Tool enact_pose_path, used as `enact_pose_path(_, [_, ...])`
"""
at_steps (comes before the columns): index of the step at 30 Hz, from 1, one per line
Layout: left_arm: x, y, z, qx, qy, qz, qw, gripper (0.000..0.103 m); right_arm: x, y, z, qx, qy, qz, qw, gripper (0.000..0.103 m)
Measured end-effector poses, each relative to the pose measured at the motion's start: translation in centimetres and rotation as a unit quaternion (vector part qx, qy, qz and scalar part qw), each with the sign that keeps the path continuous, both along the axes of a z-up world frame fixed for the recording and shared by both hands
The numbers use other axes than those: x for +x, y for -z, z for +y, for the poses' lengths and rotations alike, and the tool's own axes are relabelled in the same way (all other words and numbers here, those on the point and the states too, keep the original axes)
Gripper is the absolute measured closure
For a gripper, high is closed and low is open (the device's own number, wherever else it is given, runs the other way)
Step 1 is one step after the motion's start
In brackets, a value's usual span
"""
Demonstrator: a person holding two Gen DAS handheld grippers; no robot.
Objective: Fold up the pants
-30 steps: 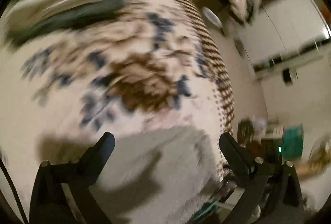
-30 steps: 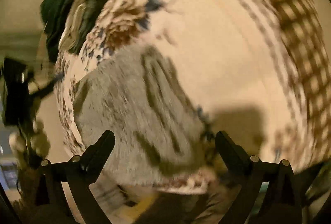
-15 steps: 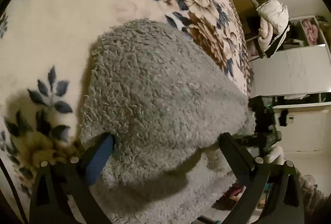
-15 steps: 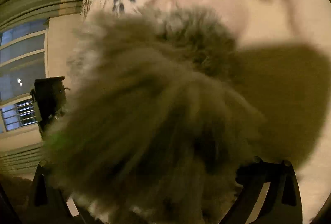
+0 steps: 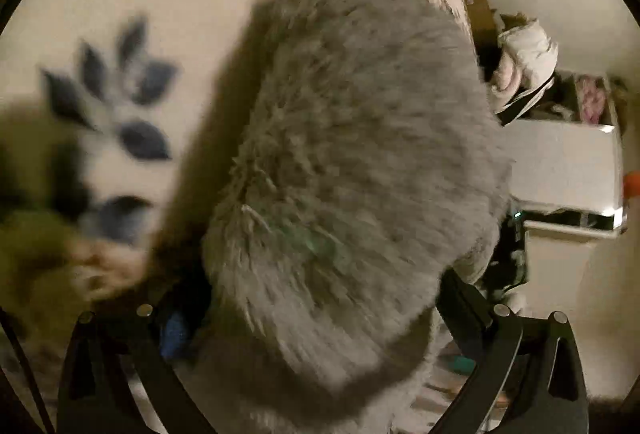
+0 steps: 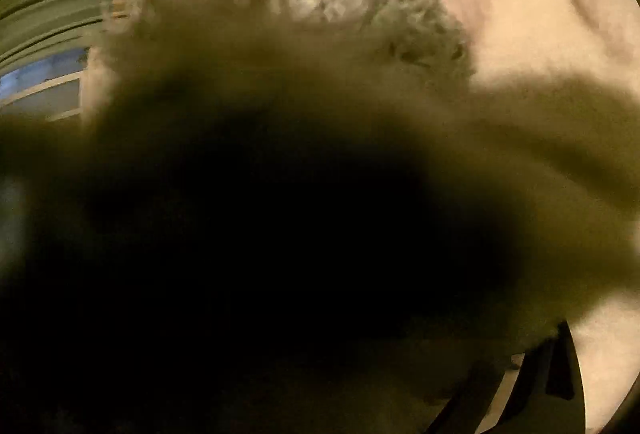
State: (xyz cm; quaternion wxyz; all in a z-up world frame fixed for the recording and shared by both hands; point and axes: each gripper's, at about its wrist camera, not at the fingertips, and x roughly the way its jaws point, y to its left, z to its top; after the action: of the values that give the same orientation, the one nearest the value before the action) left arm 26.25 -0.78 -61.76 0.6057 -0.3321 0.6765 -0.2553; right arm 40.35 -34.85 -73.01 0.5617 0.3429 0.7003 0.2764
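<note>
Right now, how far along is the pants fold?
Early. Nothing looks finished: the fuzzy grey pants are bunched on the floral bedspread. In hand: fabric bulges between the left gripper fingers and smothers the right camera. Left: flattening and folding.

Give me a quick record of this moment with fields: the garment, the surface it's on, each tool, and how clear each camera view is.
garment: fluffy grey fleece pants, bunched, filling most of both views
surface: cream blanket with blue and brown flower print
left tool: fingers spread wide, fleece lying between them; a grasp cannot be confirmed
right tool: almost wholly hidden by fleece pressed close to the lens; state cannot be told
left view: motion-blurred but readable
right view: mostly dark, only the far fleece edge and blanket show
background: white cabinet
</note>
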Motion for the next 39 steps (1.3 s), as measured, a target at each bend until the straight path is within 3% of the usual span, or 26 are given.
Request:
enact_pose_path(3, [0.6, -0.6, -0.6, -0.01, 0.008, -0.021, 0.9997, 0.002, -0.6, 0.2, -0.5, 0.005, 0.02, 0.016, 1.0, 0.0])
enact_pose_path(5, [0.8, -1.8, -1.0, -0.022, 0.015, -0.046, 0.9986, 0.023, -1.3, -0.2, -0.7, -0.001, 0.032, 0.005, 0.999, 0.003])
enact_pose_path(8, [1.0, -3.2, -0.7, -0.035, 0.02, -0.068, 0.9969, 0.044, -2.7, -1.1, -1.0, -0.016, 0.055, -0.011, 0.998, 0.026])
enact_pose_path(9, [1.0, -3.4, -0.4, -0.042, 0.021, -0.071, 0.9964, 0.046, -3.1, -1.4, -1.3, -0.014, 0.07, -0.011, 0.997, 0.034])
enact_pose_path(12, [1.3, -3.8, 0.0, -0.059, 0.029, -0.071, 0.9954, 0.049, -4.4, -2.5, -2.2, 0.001, 0.112, -0.011, 0.994, 0.044])
enact_pose_path(17, [2.6, -6.1, 0.3, -0.08, 0.04, -0.084, 0.9925, 0.051, -6.5, -4.6, -2.1, 0.007, 0.137, -0.018, 0.99, 0.048])
enact_pose_path(22, [4.3, -10.7, 0.8, -0.085, 0.047, -0.121, 0.9878, 0.051, -7.2, -10.1, -2.0, 0.018, 0.156, -0.054, 0.986, 0.048])
enact_pose_path(31, [14.6, -23.6, 1.0, -0.028, 0.052, -0.186, 0.9807, 0.051, -1.5, -22.8, -1.2, 0.01, 0.139, -0.108, 0.984, 0.048])
enact_pose_path(35, [21.9, -28.3, 1.0, -0.015, 0.035, -0.207, 0.9776, 0.051, 4.0, -28.5, -1.3, 0.002, 0.123, -0.138, 0.983, 0.048])
enact_pose_path(39, [30.3, -30.5, 0.5, 0.005, 0.018, -0.217, 0.9759, 0.051, 13.6, -32.3, 0.1, -0.009, 0.112, -0.15, 0.982, 0.048])
